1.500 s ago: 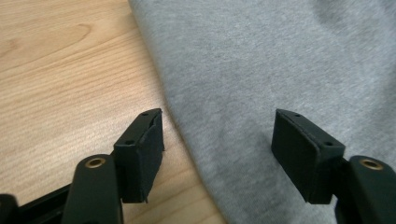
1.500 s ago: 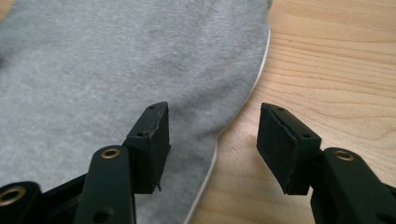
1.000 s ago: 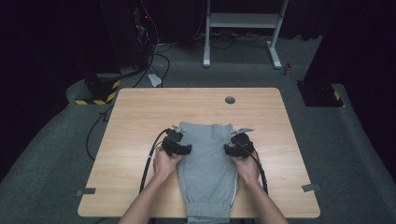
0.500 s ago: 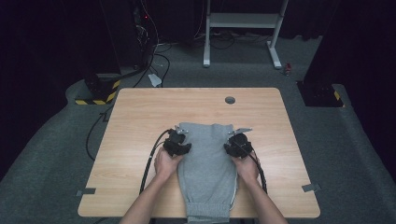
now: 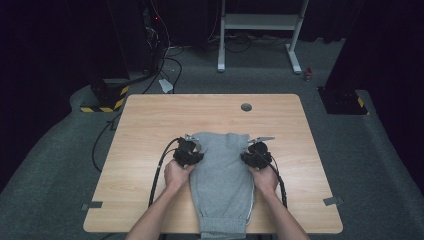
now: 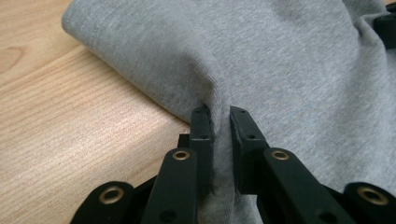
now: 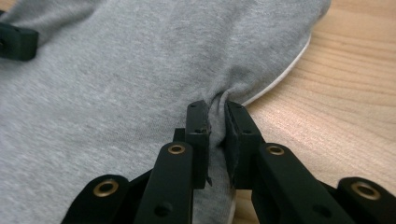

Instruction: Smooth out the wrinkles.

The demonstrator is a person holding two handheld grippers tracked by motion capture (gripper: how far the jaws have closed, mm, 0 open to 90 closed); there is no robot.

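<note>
The grey garment (image 5: 221, 175) is lying folded lengthwise on the near half of the wooden table (image 5: 150, 120), its ribbed end hanging just over the near edge and its far end resting short of the table's middle. A thin white edge is showing along its right side, seen in the right gripper view as a pale line beside the cloth (image 7: 140, 70).

The left gripper (image 5: 192, 151) is sitting at the garment's left edge, and in the left gripper view its jaws are pinching a raised fold of the grey fabric (image 6: 280, 60) between them, having just been closing on it. The right gripper (image 5: 253, 151) is sitting at the opposite edge, and its jaws are likewise clamping a puckered ridge of cloth, having just been closing too.

Both of the person's forearms are reaching in from the near side, one to each gripper. A black cable is trailing back from each gripper across the tabletop
</note>
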